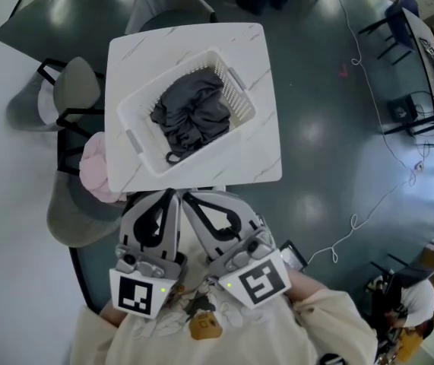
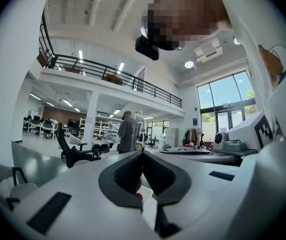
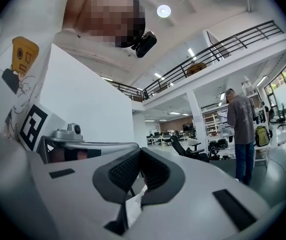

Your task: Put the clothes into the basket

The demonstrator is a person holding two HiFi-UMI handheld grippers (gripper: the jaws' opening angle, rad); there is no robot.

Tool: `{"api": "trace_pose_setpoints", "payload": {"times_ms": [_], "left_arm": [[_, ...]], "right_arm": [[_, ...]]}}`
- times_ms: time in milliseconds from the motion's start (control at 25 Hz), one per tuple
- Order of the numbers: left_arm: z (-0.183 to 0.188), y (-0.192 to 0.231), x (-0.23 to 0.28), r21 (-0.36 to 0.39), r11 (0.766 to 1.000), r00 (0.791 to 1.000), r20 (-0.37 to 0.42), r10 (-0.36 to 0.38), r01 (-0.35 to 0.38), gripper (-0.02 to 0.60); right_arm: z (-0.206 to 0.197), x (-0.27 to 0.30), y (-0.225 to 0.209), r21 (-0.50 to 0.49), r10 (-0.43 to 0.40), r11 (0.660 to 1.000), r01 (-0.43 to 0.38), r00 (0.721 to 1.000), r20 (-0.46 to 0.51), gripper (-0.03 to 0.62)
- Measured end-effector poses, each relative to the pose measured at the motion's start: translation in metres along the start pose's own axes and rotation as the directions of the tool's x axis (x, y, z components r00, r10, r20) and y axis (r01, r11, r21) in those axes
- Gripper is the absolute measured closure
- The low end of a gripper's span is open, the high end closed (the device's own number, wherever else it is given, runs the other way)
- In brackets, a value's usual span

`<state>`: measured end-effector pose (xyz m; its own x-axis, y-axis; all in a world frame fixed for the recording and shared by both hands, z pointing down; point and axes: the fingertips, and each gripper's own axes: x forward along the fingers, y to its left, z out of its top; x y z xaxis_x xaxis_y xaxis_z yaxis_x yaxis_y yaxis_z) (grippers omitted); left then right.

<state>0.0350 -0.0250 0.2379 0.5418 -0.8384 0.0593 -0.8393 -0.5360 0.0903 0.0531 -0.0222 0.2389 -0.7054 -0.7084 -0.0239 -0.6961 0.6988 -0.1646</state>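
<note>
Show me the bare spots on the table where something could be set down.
Widest bare patch: the table corner beyond the basket, at far right. A strip also runs along the right edge to the near corner. Crowded: the basket's left end nearly reaches the table's left edge, and dark clothes fill it.

A square white table [image 1: 266, 139] with faint grey veining fills the centre, with grey chairs [image 1: 76, 90] along its left side and something soft and pink [image 1: 95, 172] by its lower-left edge. A thin white cable [image 1: 369, 204] snakes over the dark floor at right. Farther off, a person [image 3: 242, 126] stands.
</note>
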Motion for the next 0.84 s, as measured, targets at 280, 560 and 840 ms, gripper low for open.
{"api": "trace_pose_setpoints", "payload": {"times_ms": [280,560,840], "left_arm": [[-0.0003,0.0011,-0.0026,0.002,1.0,1.0,-0.003,0.012,-0.012,0.574],[0.0,0.0008,-0.0035,0.002,1.0,1.0,-0.002,0.012,-0.012,0.574],[0.0018,0.0023,-0.0028,0.0,1.0,1.0,-0.001,0.006,-0.006,0.574]], "right_arm": [[0.0025,0.0014,-0.0023,-0.016,-0.004,1.0,0.004,1.0,0.006,0.589],[0.0039,0.0012,-0.0029,-0.018,-0.009,1.0,0.01,1.0,0.013,0.589],[0.0054,0.003,-0.0015,-0.016,-0.016,1.0,0.016,1.0,0.011,0.589]]}}
